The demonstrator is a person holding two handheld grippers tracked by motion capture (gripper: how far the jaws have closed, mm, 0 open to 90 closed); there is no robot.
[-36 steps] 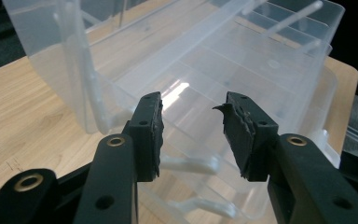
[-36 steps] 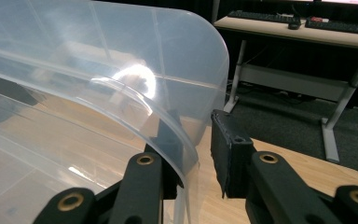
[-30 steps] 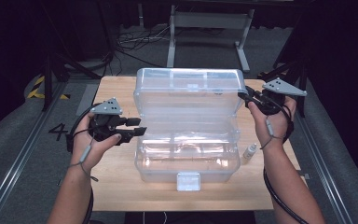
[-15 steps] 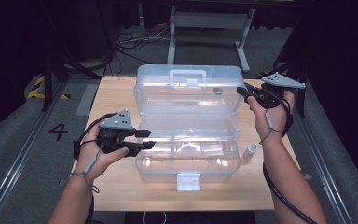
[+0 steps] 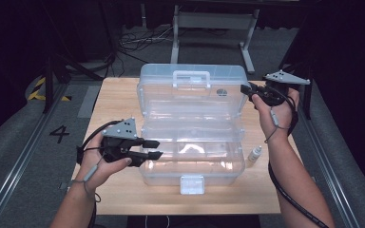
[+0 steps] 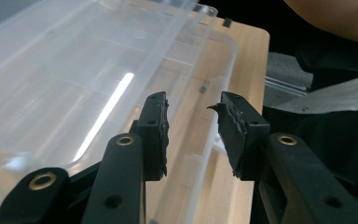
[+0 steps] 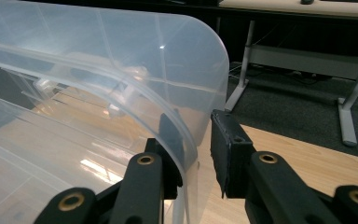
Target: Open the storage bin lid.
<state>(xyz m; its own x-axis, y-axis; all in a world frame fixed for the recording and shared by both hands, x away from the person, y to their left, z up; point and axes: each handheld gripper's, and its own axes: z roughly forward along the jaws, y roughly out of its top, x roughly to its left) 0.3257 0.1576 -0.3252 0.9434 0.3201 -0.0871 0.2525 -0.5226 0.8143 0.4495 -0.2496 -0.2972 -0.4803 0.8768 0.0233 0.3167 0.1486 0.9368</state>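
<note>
Clear plastic box (image 5: 192,128), frame centre on surface (image 5: 119,102), lid up. Left gripper (image 5: 154,148) now lower, fingers just narrowing, straddling box wall, untouching. Right gripper (image 5: 244,90) unmoved; fingers straddle lid edge, contact unclear.

The open clear box (image 5: 192,142) takes up the middle of the counter (image 5: 119,95), its raised lid (image 5: 192,85) blocking the far side. Bare wood lies left; a small bottle (image 5: 254,154) stands just right of it.
</note>
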